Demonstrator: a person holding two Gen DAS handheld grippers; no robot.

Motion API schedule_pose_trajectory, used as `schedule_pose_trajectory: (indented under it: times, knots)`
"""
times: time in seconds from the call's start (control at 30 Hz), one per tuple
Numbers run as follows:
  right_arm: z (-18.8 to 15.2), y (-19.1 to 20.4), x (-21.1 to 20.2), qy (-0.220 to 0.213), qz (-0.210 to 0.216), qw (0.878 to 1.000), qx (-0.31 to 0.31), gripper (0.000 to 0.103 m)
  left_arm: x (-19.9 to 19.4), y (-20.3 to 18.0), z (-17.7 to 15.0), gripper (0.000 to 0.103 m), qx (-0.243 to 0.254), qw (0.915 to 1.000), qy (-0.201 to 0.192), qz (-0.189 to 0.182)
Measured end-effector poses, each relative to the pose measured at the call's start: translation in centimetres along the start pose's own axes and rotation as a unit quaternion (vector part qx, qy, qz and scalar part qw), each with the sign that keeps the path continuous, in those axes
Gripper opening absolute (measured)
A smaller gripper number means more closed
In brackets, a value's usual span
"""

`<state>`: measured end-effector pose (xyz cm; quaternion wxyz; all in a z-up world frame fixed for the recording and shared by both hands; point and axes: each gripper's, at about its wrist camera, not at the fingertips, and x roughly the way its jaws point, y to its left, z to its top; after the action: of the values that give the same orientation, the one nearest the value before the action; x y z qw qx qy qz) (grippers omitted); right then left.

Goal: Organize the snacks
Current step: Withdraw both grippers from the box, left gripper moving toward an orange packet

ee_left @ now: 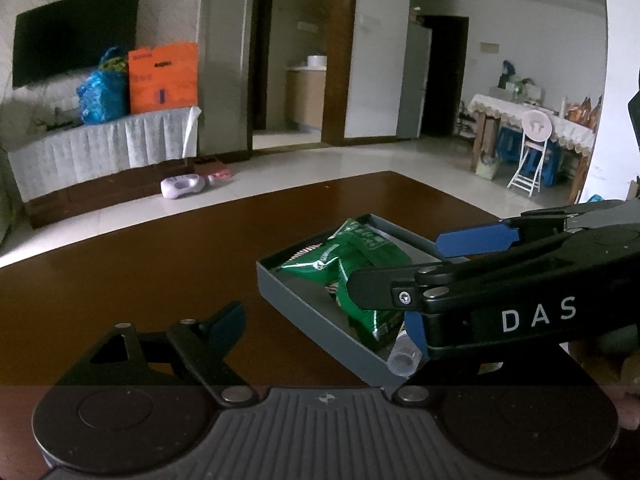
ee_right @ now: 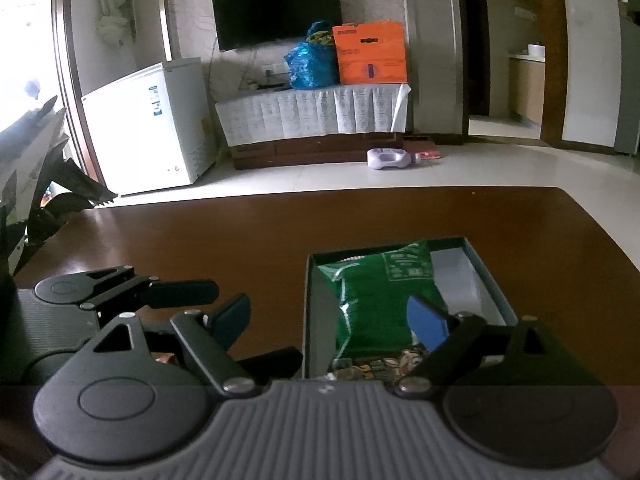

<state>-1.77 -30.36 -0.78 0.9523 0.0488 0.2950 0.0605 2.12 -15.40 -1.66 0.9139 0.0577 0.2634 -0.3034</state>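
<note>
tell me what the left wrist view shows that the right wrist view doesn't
Only the left wrist view shows the dining table with a lace cloth, the white folding chair and a small clear bottle at the near end of the box.

Only the right wrist view shows the white chest freezer and the bright window at far left.

Both show the grey rectangular box on the dark wooden table, the green snack bag inside it, the black television, the orange carton and the blue bag.
</note>
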Motion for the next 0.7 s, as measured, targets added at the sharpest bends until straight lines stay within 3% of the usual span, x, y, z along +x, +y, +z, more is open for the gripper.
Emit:
schedule_pose_trajectory:
  times: [0.7]
  knots:
    - [0.2, 2.1, 0.5, 0.004, 0.018, 1.000, -0.013, 0.090, -1.7, 1.6, -0.6, 0.087, 0.010, 0.9997, 0.002, 0.020]
